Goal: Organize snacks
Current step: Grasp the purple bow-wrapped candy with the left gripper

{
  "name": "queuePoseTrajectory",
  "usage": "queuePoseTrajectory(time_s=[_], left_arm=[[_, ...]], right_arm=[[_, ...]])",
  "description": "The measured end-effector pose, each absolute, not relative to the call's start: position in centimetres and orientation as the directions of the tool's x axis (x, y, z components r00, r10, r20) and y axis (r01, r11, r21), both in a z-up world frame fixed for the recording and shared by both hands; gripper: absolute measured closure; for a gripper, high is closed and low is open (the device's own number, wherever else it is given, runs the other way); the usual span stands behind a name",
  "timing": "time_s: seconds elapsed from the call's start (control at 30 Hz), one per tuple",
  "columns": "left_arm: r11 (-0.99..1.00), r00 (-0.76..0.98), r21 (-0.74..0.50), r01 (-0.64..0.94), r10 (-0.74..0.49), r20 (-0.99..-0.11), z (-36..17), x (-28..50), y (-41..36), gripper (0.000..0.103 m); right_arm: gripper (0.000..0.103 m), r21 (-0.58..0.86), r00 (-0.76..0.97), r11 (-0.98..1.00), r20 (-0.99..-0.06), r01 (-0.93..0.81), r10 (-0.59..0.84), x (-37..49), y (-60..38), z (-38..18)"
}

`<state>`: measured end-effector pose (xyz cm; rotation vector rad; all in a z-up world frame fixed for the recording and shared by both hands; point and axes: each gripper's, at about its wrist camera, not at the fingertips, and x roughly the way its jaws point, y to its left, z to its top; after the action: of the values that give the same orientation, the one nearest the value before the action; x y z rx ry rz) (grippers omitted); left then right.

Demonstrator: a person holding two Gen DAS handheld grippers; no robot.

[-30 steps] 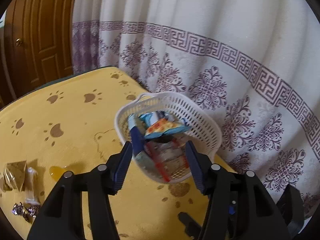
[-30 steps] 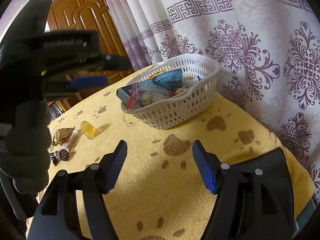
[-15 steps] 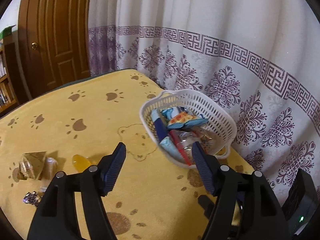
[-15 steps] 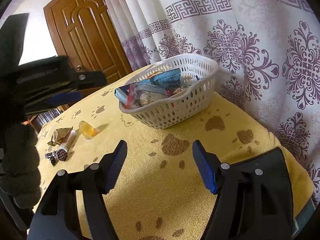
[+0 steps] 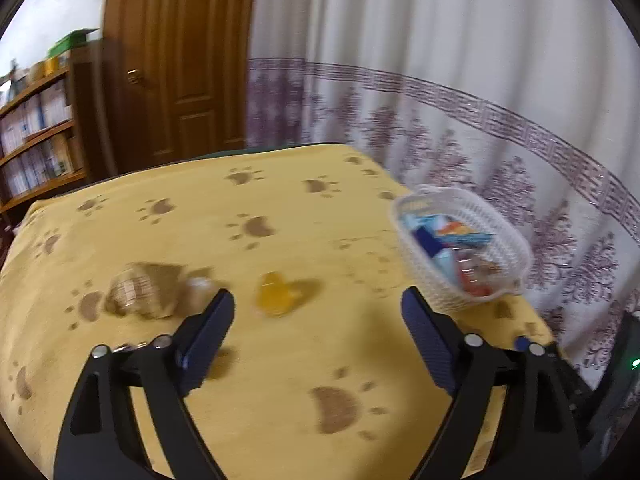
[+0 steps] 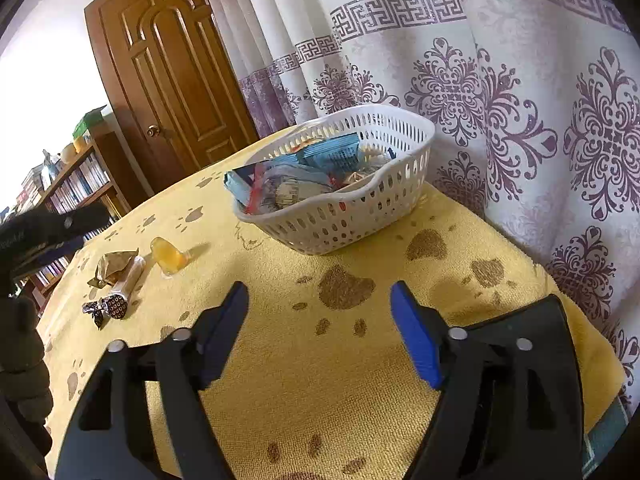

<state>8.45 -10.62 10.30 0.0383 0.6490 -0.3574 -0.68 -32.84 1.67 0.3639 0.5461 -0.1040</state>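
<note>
A white plastic basket (image 6: 340, 216) full of snack packets stands by the curtain; it also shows in the left wrist view (image 5: 508, 240). Loose snacks lie on the yellow paw-print cloth: an orange jelly cup (image 6: 170, 254) (image 5: 276, 298), a gold-wrapped packet (image 6: 114, 264) (image 5: 140, 290), a pale tube-shaped snack (image 6: 130, 278) and a dark patterned candy (image 6: 110, 306). My left gripper (image 5: 318, 320) is open and empty, hovering just short of the jelly cup. My right gripper (image 6: 320, 312) is open and empty, in front of the basket.
A purple-patterned white curtain (image 6: 500, 80) hangs right behind the basket. A brown door (image 6: 172, 80) and a bookshelf (image 6: 68, 184) stand beyond the table's far edge. The left gripper's body (image 6: 44, 236) shows at the left of the right wrist view.
My left gripper has swung left, away from the basket and toward the loose snacks; the basket slid to the right of its view. My right gripper has stayed still.
</note>
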Motion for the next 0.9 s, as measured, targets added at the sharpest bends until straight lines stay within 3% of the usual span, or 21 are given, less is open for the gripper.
queuePoseTrajectory(time_s=[0.43,0.73,0.9], left_arm=[[0.986,0.741,-0.122,0.115,-0.167,-0.650,6.8,11.6,-0.4,0.015],[0.955,0.683,-0.273,0.120,-0.279,-0.675,4.2,13.5,2.2,0.015],[0.946,0.660,-0.286,0.154,-0.314,-0.682,3.4,13.7,1.6,0.015]], right_arm=[[0.025,0.278,0.834,0.939,-0.551,0.203,-0.017,-0.1,-32.5,1.6],[0.025,0.244,0.823,0.947,-0.567,0.207,-0.034,0.2,-32.0,1.6],[0.025,0.235,0.819,0.948,-0.573,0.213,-0.042,0.3,-31.9,1.5]])
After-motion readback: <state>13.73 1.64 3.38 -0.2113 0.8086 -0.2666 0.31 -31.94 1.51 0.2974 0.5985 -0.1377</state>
